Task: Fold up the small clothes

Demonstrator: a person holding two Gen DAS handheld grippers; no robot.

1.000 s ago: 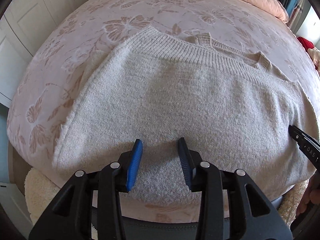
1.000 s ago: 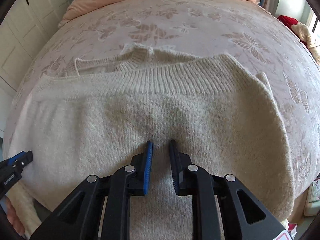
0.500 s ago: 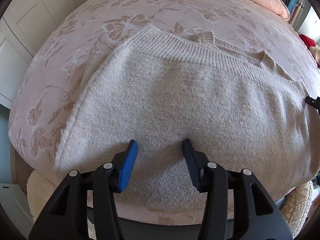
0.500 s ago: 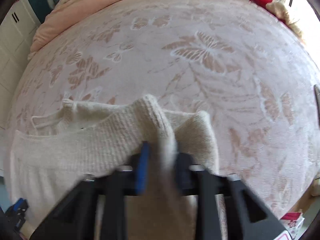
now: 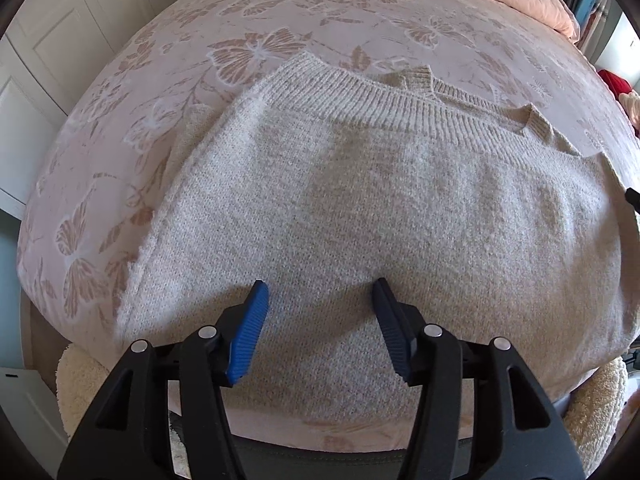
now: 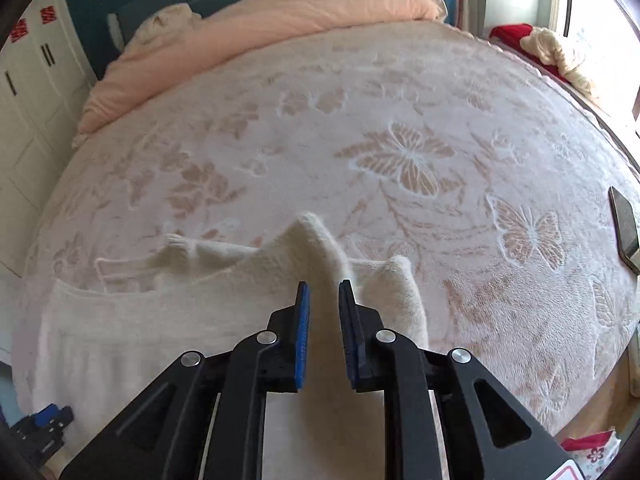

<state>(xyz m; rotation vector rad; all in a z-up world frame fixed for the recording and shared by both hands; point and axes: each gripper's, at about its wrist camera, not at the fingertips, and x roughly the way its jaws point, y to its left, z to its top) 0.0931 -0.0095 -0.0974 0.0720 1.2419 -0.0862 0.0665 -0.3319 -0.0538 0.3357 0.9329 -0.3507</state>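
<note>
In the left wrist view, a beige knit sweater (image 5: 360,216) lies folded on the near part of a pink butterfly-patterned bedspread (image 5: 280,12), its ribbed hem on the far side. The left gripper (image 5: 320,300) hangs over the sweater's near edge, its jaws moderately wide and opening, clamping nothing. In the right wrist view, the right gripper (image 6: 323,292) stands narrow with its jaws opening, a raised fold of the sweater (image 6: 312,240) between the blue pads. A dark phone (image 6: 626,228) lies at the bedspread's (image 6: 400,88) right edge.
</note>
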